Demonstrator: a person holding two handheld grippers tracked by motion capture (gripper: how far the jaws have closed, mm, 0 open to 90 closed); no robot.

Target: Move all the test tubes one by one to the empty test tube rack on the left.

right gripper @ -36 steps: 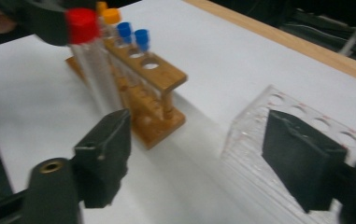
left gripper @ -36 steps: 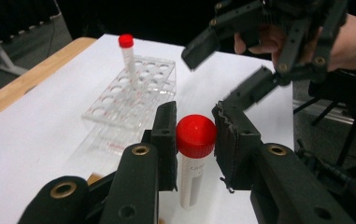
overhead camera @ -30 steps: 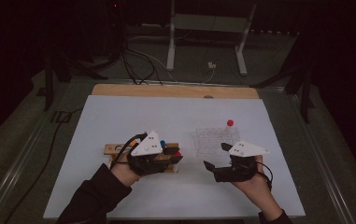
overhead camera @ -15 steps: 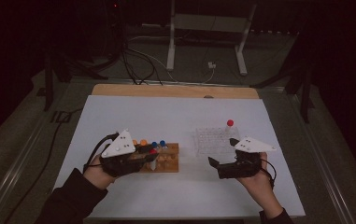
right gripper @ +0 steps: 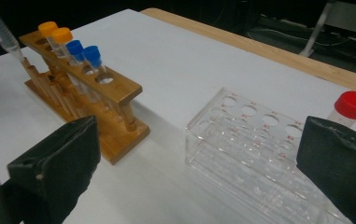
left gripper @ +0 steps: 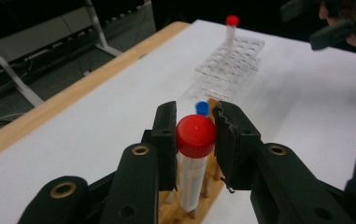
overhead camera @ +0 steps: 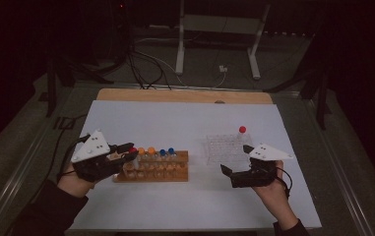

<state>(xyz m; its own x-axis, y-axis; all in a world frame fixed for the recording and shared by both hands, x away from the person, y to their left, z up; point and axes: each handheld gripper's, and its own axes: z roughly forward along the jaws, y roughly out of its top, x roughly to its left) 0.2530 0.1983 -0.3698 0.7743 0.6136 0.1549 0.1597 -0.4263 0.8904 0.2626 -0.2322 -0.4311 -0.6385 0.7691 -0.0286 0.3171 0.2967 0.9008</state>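
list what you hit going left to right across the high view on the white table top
left gripper shut on a red-capped tube → wooden rack with two orange-capped tubes then two blue-capped tubes → clear plastic rack → red-capped tube standing in it → right gripper, jaws open

A varnished wooden rack and a clear, glossy plastic rack are seen on the matt white sheet of the desk, which is edged in bare wood. Smooth red plastic caps a translucent tube clamped between matt black tongs.
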